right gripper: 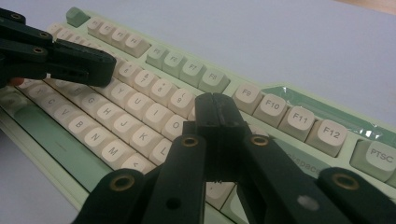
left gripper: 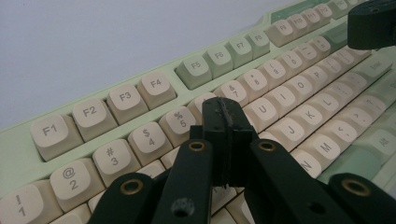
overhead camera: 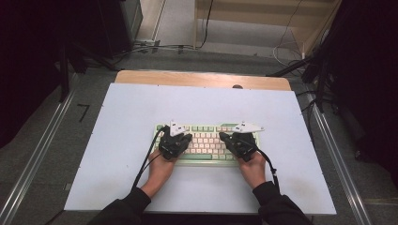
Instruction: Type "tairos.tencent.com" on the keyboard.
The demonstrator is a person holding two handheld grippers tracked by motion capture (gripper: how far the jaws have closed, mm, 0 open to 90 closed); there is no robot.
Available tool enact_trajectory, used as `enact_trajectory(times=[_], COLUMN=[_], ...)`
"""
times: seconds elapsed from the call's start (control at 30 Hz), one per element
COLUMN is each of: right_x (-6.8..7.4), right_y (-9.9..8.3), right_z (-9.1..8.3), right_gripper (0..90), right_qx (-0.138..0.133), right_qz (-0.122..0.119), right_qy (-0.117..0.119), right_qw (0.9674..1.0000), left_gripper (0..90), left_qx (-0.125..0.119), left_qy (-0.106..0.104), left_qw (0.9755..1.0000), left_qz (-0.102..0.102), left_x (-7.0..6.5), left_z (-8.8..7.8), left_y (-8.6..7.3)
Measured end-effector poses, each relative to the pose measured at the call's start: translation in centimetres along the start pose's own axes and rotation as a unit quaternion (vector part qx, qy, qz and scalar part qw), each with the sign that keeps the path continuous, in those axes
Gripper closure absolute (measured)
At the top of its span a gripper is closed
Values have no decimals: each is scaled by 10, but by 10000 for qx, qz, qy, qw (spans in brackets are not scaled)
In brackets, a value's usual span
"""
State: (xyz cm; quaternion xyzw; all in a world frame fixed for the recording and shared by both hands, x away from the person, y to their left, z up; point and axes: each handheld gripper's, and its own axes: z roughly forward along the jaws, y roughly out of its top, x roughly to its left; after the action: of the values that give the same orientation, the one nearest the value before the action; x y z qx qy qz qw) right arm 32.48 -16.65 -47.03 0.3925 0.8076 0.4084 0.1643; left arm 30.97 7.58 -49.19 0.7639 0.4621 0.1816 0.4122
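Observation:
A pale green keyboard (overhead camera: 206, 141) with cream keys lies in the middle of a white mat (overhead camera: 141, 108). A person's hands hold both grippers over it. My left gripper (overhead camera: 188, 138) hovers above the keyboard's left half, jaws shut with nothing between them. In the left gripper view its tips (left gripper: 224, 109) sit over the keyboard (left gripper: 140, 95), near the 6 key. My right gripper (overhead camera: 222, 136) hangs above the right half, also shut and empty. The right gripper view shows its tips (right gripper: 217, 105) low over the keyboard (right gripper: 299, 119), near the 0 key. Whether either tip touches a key I cannot tell.
The mat covers most of a wooden table (overhead camera: 202, 77), whose far edge shows bare. Bare mat lies on every side of the keyboard. Metal rails (overhead camera: 37, 154) run along the floor on both sides, and cables (overhead camera: 155, 47) lie beyond the table.

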Motion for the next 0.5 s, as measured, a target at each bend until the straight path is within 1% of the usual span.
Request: enact_trajectory(times=[0.1, 0.27, 0.33, 0.5], right_x=[0, 0, 1, 0], right_y=[0, 0, 0, 0], right_z=[0, 0, 0, 0], right_gripper=[873, 873, 873, 873], right_qx=[-7, 4, 2, -6], right_qz=[-6, -20, -30, -31], right_qy=[-10, -22, -18, -18], right_qw=[10000, 10000, 10000, 10000], left_gripper=[900, 900, 900, 900], left_qx=[82, 95, 77, -72], left_qy=[-9, -15, -18, -52], left_qw=[10000, 10000, 10000, 10000], left_qz=[7, -10, -4, 5], left_x=[0, 1, 0, -1], left_z=[2, 1, 1, -4], left_y=[-1, 0, 0, 2])
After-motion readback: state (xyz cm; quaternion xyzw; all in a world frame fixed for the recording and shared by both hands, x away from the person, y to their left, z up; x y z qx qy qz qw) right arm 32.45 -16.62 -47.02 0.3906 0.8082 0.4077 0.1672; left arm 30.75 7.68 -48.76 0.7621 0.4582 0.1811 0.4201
